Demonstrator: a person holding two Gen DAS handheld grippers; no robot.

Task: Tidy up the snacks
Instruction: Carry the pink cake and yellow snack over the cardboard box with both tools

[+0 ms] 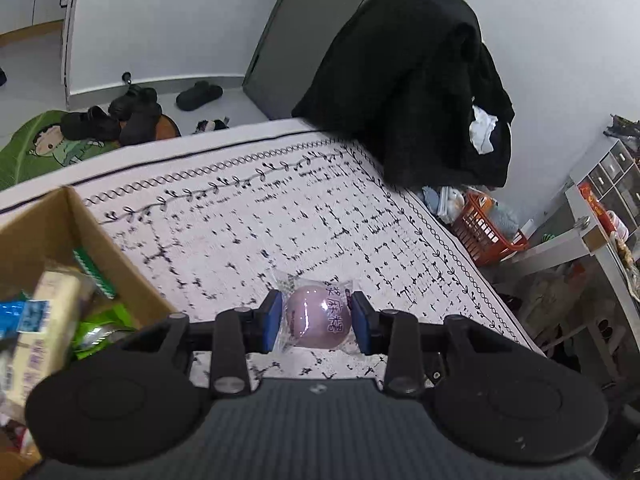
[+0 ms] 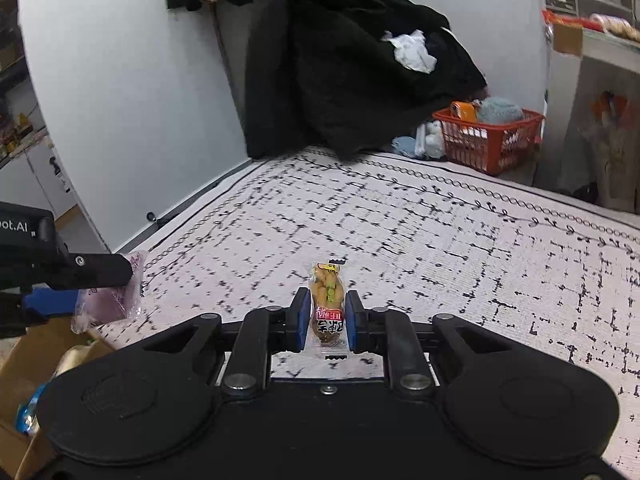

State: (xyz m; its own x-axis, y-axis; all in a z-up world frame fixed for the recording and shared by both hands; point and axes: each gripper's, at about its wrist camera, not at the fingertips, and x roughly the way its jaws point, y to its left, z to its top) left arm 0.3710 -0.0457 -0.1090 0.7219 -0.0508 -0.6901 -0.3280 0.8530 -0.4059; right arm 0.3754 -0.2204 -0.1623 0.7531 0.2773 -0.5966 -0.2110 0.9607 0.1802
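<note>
Snacks held in both grippers above the patterned cloth.
Left gripper is clamped on a purple wrapped bun, right gripper on a yellow packet; each grips across the middle, probably for transfer into the cardboard box at left.

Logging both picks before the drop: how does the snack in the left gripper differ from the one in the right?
The purple snack is a round ball in a loose clear wrapper; the yellow snack is a narrow, elongated packet with a red label. The left gripper spans wider than the right gripper. Both are clamped between blue pads.
</note>
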